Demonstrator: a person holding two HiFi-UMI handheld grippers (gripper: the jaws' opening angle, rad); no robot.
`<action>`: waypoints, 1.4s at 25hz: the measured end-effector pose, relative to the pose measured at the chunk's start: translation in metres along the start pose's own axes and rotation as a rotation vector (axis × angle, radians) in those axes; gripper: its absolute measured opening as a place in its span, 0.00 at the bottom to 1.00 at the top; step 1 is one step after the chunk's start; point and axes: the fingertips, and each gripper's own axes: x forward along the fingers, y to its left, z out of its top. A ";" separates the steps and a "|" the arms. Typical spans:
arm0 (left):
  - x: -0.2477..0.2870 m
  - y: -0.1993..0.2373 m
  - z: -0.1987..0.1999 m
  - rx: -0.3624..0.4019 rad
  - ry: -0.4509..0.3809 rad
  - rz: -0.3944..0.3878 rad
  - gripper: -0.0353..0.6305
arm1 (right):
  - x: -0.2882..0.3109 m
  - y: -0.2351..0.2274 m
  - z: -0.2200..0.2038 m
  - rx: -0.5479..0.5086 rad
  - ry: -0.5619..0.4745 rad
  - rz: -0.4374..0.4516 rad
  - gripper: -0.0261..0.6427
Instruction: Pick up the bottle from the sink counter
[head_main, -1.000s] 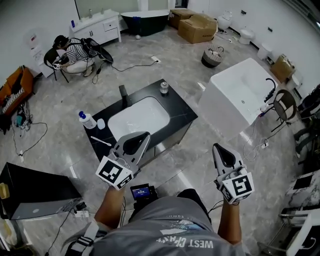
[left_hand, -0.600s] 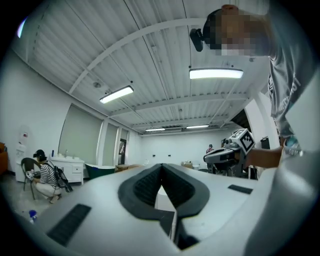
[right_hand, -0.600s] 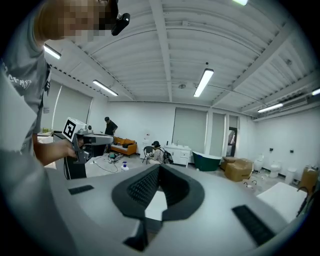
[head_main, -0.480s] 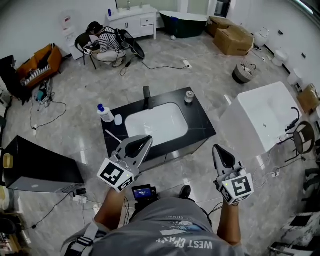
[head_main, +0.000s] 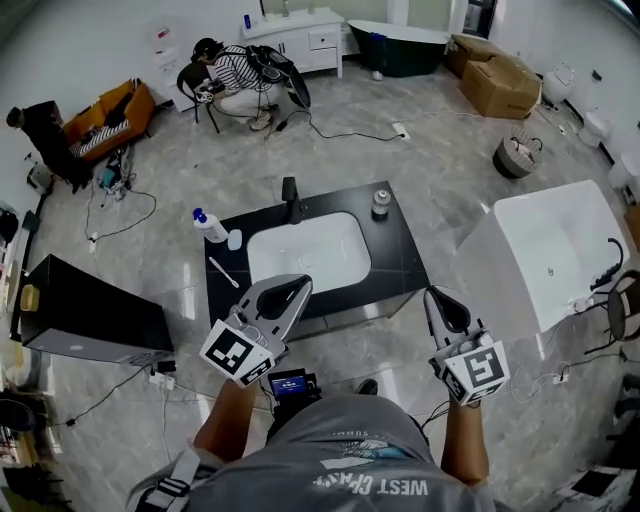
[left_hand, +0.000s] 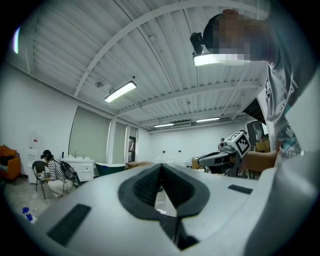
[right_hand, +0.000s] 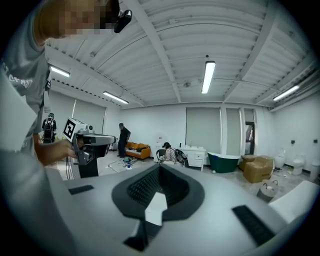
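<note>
The bottle (head_main: 209, 227), clear with a blue cap, stands on the left rear corner of the black sink counter (head_main: 405, 260). Both grippers hang in the air on the near side of the counter, well short of the bottle. My left gripper (head_main: 295, 287) is over the counter's front edge, right of and nearer than the bottle. Its jaws are shut with nothing in them (left_hand: 161, 166). My right gripper (head_main: 440, 297) is off the counter's front right corner, also shut and empty (right_hand: 160, 167).
A small white cup (head_main: 234, 239) stands next to the bottle. A thin white stick (head_main: 223, 272) lies nearer. A black faucet (head_main: 290, 190) and a jar (head_main: 380, 202) stand behind the white basin (head_main: 308, 252). A white bathtub (head_main: 560, 250) is right, a black box (head_main: 90, 320) left.
The counter has shifted from the left of the head view to its middle and looks squarer on. Both grippers keep their places in the view and stay shut.
</note>
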 end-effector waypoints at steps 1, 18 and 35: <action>0.004 -0.003 0.000 0.003 0.005 0.012 0.06 | 0.001 -0.006 -0.002 0.002 -0.001 0.014 0.04; 0.051 0.018 -0.017 -0.011 0.053 0.047 0.06 | 0.036 -0.056 -0.022 0.050 0.011 0.044 0.04; 0.079 0.091 -0.038 -0.049 -0.034 -0.047 0.06 | 0.092 -0.067 -0.020 0.031 0.098 -0.087 0.04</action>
